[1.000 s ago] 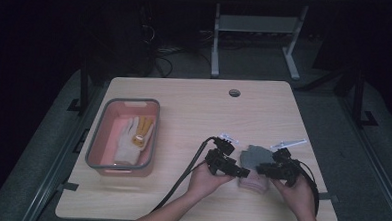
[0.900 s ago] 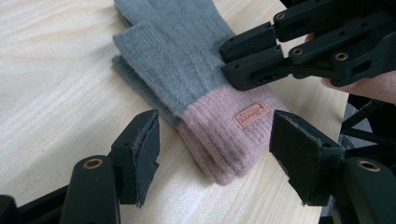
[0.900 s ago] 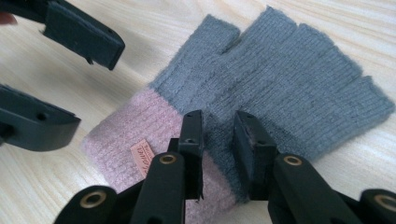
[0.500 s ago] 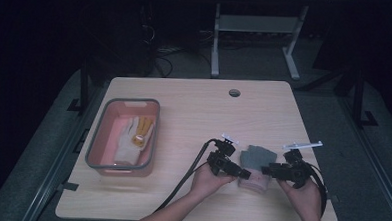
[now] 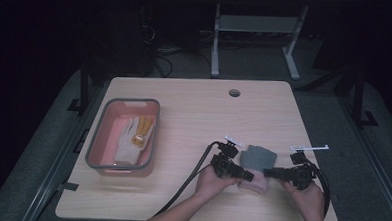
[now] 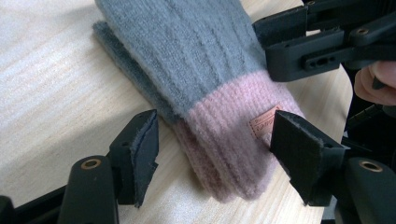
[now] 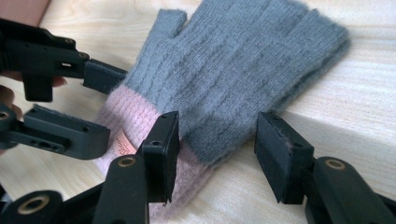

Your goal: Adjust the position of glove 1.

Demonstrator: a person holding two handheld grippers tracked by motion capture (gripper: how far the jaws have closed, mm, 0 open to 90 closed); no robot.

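Note:
A pair of grey knit gloves with pink cuffs lies stacked near the table's front right. My left gripper comes in from the left. Its jaws straddle the pink cuff and have just been closing; the right pad touches the cuff by its label, while the left pad stands off it. My right gripper faces it from the right. Its jaws have just been opening and stand apart over the gloves' edge without pressing on it.
A pink bin with a grey rim stands at the table's left, holding a white and yellow glove. A cable hole is near the far edge. Black cables trail from both grippers toward the front edge.
My right gripper has drawn back to the right and its jaws have opened, letting go of the gloves. The left gripper has stayed at the cuff.

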